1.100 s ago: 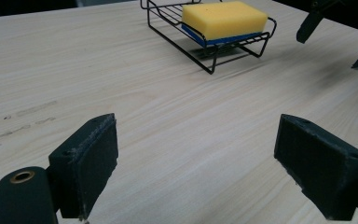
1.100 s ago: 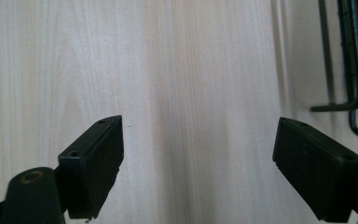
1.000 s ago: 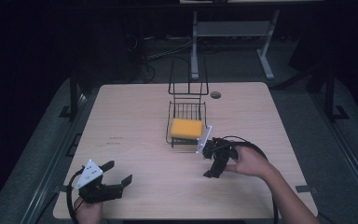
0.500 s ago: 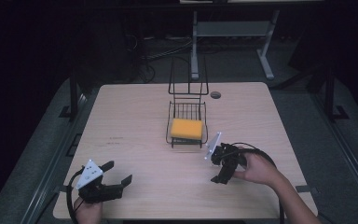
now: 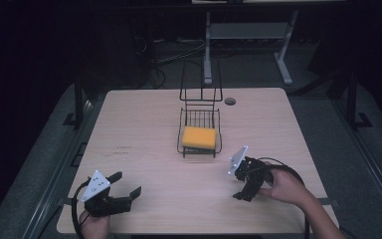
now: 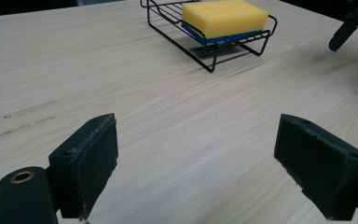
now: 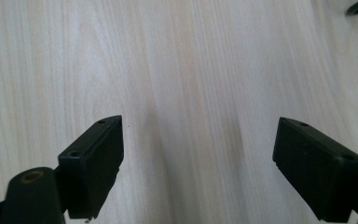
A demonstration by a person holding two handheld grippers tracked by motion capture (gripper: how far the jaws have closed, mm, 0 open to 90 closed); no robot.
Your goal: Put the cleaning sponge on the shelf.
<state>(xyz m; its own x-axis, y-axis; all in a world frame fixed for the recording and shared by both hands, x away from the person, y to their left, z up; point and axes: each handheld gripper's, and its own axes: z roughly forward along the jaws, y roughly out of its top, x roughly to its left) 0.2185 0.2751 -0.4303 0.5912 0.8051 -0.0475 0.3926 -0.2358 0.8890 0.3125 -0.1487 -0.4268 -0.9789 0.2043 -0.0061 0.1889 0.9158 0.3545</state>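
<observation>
Near the tabletop's (image 5: 144, 119) front edge, both my grippers, left (image 5: 122, 186) and right (image 5: 241, 188), gape empty; next, reaching the yellow rectangular sponge (image 5: 199, 137) in its black wire rack (image 5: 201, 102).

Overhead light is brightening the table (image 5: 144, 124) evenly (surroundings are staying murky), shadows are falling soft, close-ups blurring slightly.

Sponge (image 5: 199, 137) lies in the wire rack (image 5: 200, 149), mid-table (image 5: 139, 124), both grippers nearer the person
</observation>
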